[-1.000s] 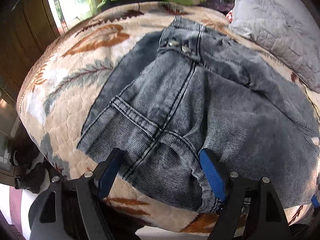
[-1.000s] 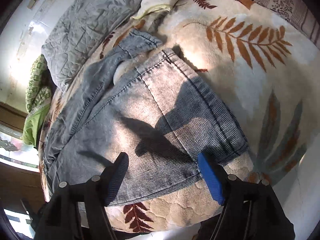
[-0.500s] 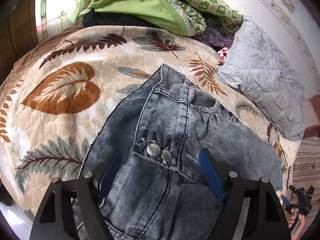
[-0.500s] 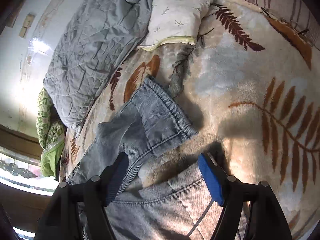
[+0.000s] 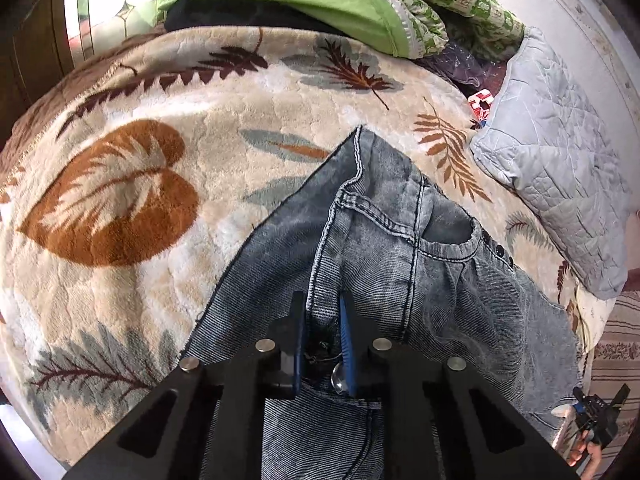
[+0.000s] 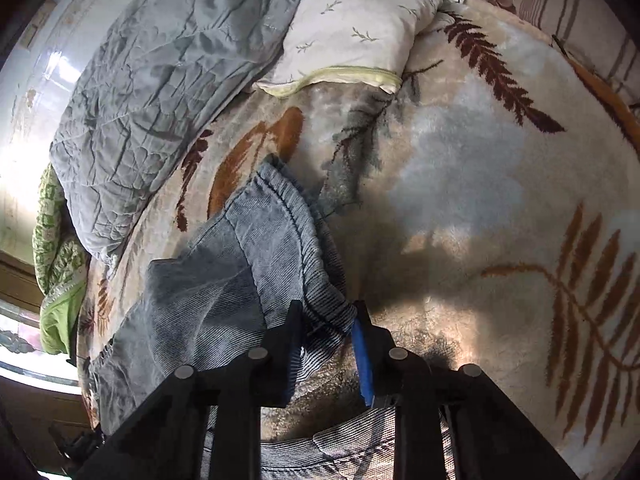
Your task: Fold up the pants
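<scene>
Both hand-held grippers advanced, closing on pants (image 5: 404, 248).

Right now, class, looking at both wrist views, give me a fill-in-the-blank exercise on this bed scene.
1. Both grippers are closing on grey denim ____.
2. The left gripper pinches fabric beside a metal ____.
3. The blanket is printed with ____.
4. The quilted grey pillow lies beside a ____ pillow.

Answers: pants; button; leaves; cream
</scene>
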